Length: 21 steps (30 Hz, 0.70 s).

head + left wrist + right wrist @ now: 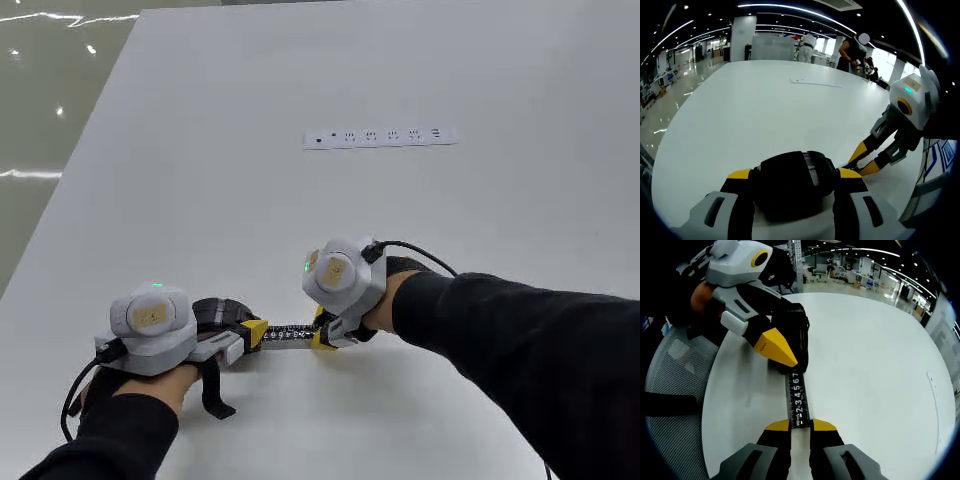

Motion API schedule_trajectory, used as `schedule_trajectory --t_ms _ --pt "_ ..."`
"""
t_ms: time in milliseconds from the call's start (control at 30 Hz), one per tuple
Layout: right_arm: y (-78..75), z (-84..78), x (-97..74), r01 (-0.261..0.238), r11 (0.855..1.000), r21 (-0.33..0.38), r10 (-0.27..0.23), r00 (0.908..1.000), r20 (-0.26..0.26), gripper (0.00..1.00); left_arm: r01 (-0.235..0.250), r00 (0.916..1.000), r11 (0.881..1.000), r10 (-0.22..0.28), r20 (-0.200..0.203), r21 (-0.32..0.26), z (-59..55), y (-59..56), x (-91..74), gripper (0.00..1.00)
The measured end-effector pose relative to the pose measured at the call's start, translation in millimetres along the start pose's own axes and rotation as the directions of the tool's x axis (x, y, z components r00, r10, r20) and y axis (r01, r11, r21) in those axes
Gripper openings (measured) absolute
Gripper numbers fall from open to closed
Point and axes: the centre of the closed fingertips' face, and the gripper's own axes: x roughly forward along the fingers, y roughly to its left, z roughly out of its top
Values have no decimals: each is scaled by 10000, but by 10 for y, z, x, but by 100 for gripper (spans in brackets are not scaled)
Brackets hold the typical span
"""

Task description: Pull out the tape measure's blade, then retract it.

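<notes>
Where the white table (450,60) fills the lower left of the head view, the left gripper (250,333) lies with its jaws pressed against the sides of the black tape measure (221,314). The gripper's grey body hides the near side of the case. A black strap (212,388) trails out from under it toward the bottom edge. Just right of the case, a short stretch of dark blade (289,333) lies flat on the table and runs to the right gripper (326,338) near lower centre. That gripper's jaws pinch the blade's end, and the hook cannot be seen between them. The right gripper view shows white numbers on the blade up to seven, beyond which the left gripper's yellow tip covers it. The other left jaw is hidden behind the case, and a mesh chair (670,405) shows at lower left. Right of centre, well up the table and apart from the work, lies a white power strip (381,137). A dark sleeve (520,330) runs off the right edge. People at the top of the left gripper view are too small to make out.
</notes>
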Motion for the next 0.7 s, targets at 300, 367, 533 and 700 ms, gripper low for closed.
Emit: schedule_trajectory --t_ms 300,367,533,700 --pt "10 14 7 11 10000 5 -11 10000 24 9 6 10000 10000 -6 23 -13 1 -3 0 58" --pt "10 19 11 -2 10000 3 2 10000 35 9 31 10000 10000 -31 23 -27 0 -7 -5 58" --pt "13 39 25 -5 10000 86 4 10000 80 9 26 10000 10000 -26 29 -32 0 -10 -12 58" --pt "12 62 40 -7 10000 76 6 9999 120 9 24 10000 10000 -24 25 -50 2 -12 -19 58"
